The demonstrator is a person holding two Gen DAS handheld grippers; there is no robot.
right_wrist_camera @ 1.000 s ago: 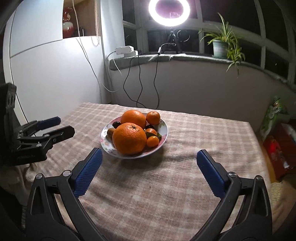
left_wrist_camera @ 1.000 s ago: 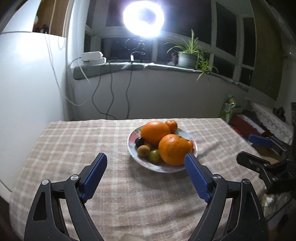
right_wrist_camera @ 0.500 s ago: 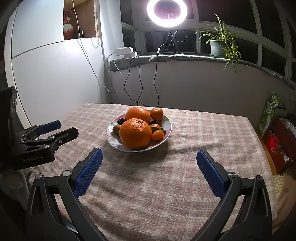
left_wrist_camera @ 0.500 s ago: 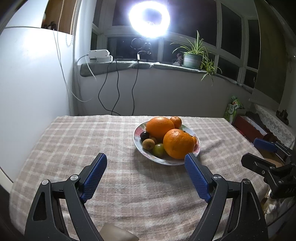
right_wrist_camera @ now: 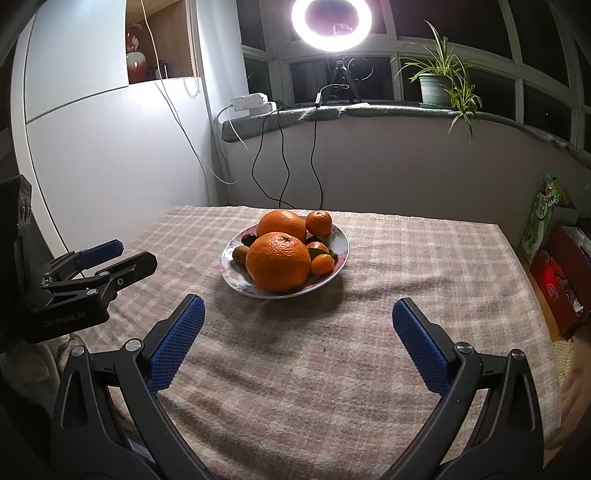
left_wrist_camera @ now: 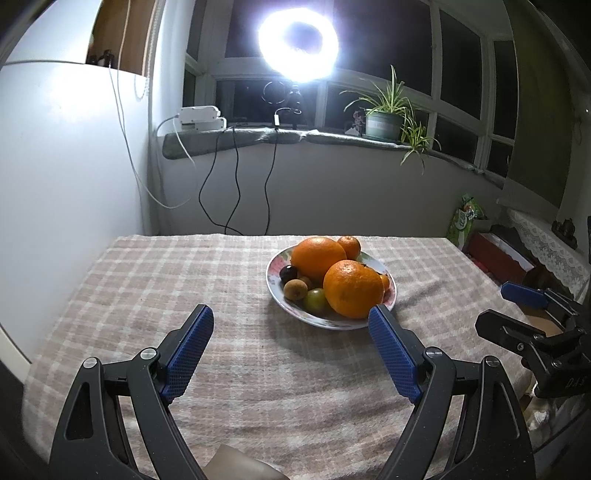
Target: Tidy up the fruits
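Your left gripper [left_wrist_camera: 290,319] and right gripper [right_wrist_camera: 297,312] both hang wide apart over the checked cloth [left_wrist_camera: 147,280], nothing between their pads. Ahead of them, mid-table, the plate [right_wrist_camera: 341,251] holds the fruit: two big oranges [right_wrist_camera: 277,261], smaller ones behind. Beyond, a ring light [right_wrist_camera: 330,22].

Both views now sit slightly farther from the plate [left_wrist_camera: 291,314].

A rough woven checked cloth [right_wrist_camera: 369,369] covers the desk. The plate [right_wrist_camera: 341,254] looks like glossy glazed ceramic, its big orange [right_wrist_camera: 277,262] dimpled. The left gripper [left_wrist_camera: 290,354] fingers [left_wrist_camera: 188,354] wear knurled blue rubbery pads on matt black plastic
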